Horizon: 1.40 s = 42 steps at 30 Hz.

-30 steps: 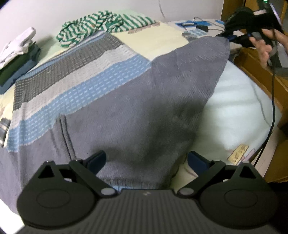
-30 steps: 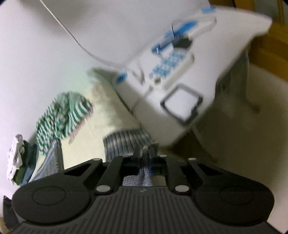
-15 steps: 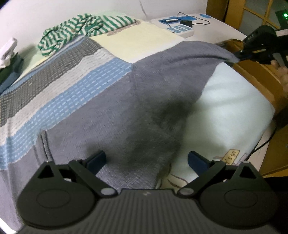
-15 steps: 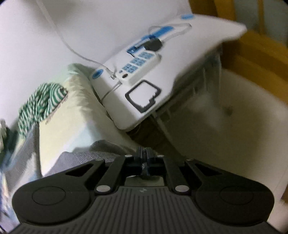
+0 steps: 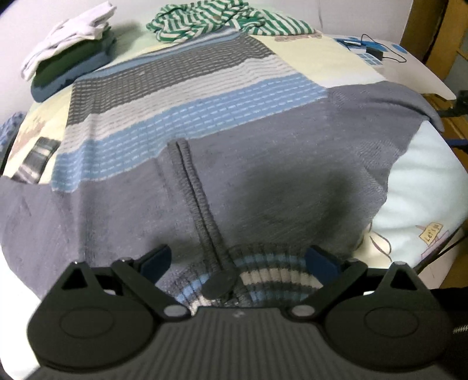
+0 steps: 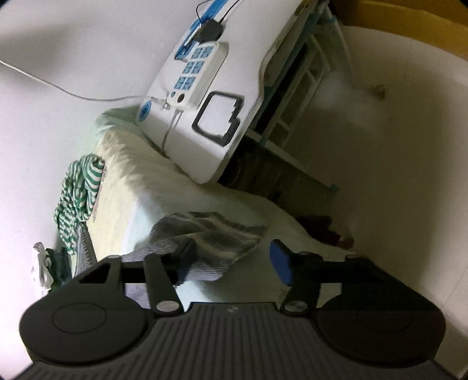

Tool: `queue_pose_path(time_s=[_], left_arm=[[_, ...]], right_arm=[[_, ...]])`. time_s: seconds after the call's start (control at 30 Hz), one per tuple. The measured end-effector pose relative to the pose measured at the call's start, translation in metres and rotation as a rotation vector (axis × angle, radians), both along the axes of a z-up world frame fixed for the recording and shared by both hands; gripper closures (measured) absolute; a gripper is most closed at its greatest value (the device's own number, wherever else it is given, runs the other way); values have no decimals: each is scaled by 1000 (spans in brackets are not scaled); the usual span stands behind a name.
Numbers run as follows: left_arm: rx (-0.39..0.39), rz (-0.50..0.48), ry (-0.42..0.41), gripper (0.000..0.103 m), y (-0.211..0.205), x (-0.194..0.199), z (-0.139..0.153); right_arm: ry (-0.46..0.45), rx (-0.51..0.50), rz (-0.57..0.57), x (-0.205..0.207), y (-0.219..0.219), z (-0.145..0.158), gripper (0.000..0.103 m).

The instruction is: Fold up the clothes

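A grey knit sweater (image 5: 263,163) with blue, light grey and dark grey stripes lies spread flat on the bed, collar and button placket nearest me. My left gripper (image 5: 238,258) is open and empty, low over the striped collar (image 5: 272,274). The sweater's right sleeve (image 5: 409,99) reaches the bed's right edge. In the right wrist view its cuff (image 6: 210,236) hangs over the mattress edge. My right gripper (image 6: 231,260) is open, its jaws wide apart around empty space just beside the cuff.
A green-and-white striped garment (image 5: 222,16) lies bunched at the far end of the bed. A stack of folded clothes (image 5: 70,55) sits at the far left. A white side table (image 6: 222,87) with a power strip (image 6: 199,61) stands beside the bed.
My right gripper opened and let go of the sleeve cuff, which dropped onto the bed edge. My left gripper moved back over the collar; the sweater now lies flat.
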<state>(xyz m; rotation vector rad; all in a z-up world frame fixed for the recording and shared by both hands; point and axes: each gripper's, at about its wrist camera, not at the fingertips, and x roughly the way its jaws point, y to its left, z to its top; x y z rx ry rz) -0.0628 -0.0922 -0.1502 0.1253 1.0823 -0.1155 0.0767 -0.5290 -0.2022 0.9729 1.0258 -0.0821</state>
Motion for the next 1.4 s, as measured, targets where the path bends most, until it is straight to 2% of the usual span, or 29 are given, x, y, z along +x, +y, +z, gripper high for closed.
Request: queue_pose_path(time_s=[0.17,0.27,0.37,0.4,0.47,0.5,0.6,0.67,0.77,0.9,1.13,1.23,1.3,1.4], left_arm=[[12,-56,-30,4,-18,3,7],[3,-86,-40,4,-30,6,9],[6,-111,-31,4,-38,11,6],[9,-119,-29,4,-40,13,6],[6,-121,-35,4,-40,15,8],[3,-120,-39,4,-40,15,9],[-12,-85,-45,4,-32,18,10],[-21,-48,-50,4,-24,19,11],[-29,13,-59,4,-8,18,12],[-28,105,-89,4,22,16,20],[-78,239,-128,4,84,11,36],[-100,296,-144,4,111,9,43],[-114,334,-155,4,129,8,48],[-121,323,-137,4,141,10,42]], right_arm=[[27,72,-58,-4,-2,4,36],[44,168,-85,-3,-8,-5,35],[14,221,-95,8,-1,-12,36],[-1,190,-84,13,4,-11,42],[-38,120,-65,20,13,-6,61],[-58,91,-57,22,16,-3,76],[-130,-3,-26,25,23,17,84],[-206,-87,20,26,30,38,85],[-347,-206,128,29,55,70,85],[-516,-332,366,35,114,104,85],[-781,-529,721,5,245,128,87],[-837,-579,853,-13,300,125,88],[-840,-598,967,-26,330,113,89],[-846,-672,1078,-44,352,99,93]])
